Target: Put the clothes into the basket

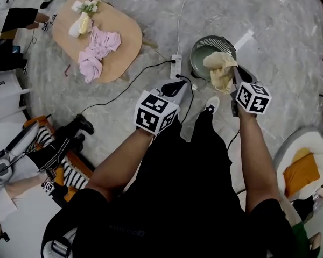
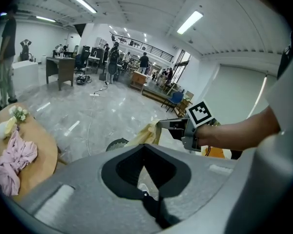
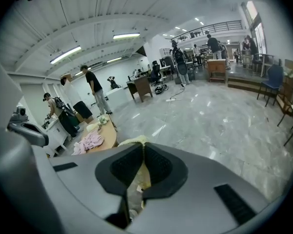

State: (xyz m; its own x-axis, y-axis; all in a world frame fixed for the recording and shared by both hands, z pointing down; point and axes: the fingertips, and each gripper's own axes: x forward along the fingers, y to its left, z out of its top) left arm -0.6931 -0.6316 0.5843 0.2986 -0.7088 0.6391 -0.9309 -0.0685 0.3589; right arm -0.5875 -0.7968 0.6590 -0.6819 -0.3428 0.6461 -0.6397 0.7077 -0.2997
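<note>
My right tool [image 1: 234,75] is clenched on a pale yellow garment [image 1: 219,69], pinched between the pads with the cloth bunched and trailing below the tips. The round basket [image 1: 195,58] stands on the floor just past those tips. From my head view the garment hangs over its open mouth, its lower end toward the near rim. So the drop lies almost straight beneath this tool, and the right hand is plainly the nearer one.

My right forearm reaches forward, the tool tipped downward and away from me. My left tool [image 1: 176,85] is closed with nothing between its pads, held just left of the basket and angled the same way. I judge that letting go from here would land the garment inside, though the trailing end could catch the near rim.

A pink garment [image 1: 99,50] lies on the wooden table [image 1: 124,31], far left and well apart from both tools.
</note>
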